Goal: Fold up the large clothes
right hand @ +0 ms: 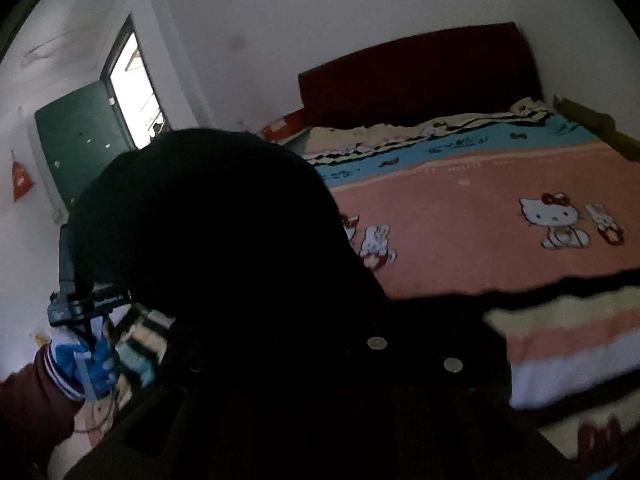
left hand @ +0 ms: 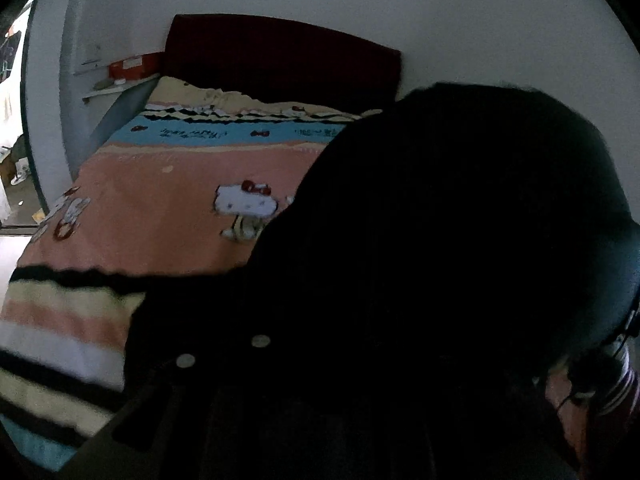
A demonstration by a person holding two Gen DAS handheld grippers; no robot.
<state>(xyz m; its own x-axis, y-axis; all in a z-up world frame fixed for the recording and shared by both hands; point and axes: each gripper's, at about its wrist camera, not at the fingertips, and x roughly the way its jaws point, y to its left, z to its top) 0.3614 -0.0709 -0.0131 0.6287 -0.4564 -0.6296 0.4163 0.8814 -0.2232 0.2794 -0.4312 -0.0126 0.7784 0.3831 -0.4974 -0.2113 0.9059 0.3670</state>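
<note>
A large black garment [left hand: 440,260] with round metal snap buttons [left hand: 261,341] hangs lifted above the bed and fills the lower right of the left wrist view. It also shows in the right wrist view [right hand: 224,260], filling the lower left. The cloth drapes over both grippers, so their fingers are hidden. In the right wrist view the left gripper's body [right hand: 80,304] and a blue-gloved hand [right hand: 94,360] holding its handle show at the left edge of the garment. In the left wrist view the right gripper's body [left hand: 616,344] peeks out at the right edge.
The bed carries a pink, blue and striped Hello Kitty blanket [left hand: 160,200], also in the right wrist view [right hand: 480,220]. A dark red headboard [left hand: 280,56] stands against the white wall. A shelf with a red box [left hand: 132,66] is at the left. A green door [right hand: 80,140] and a window [right hand: 132,92] are at the left.
</note>
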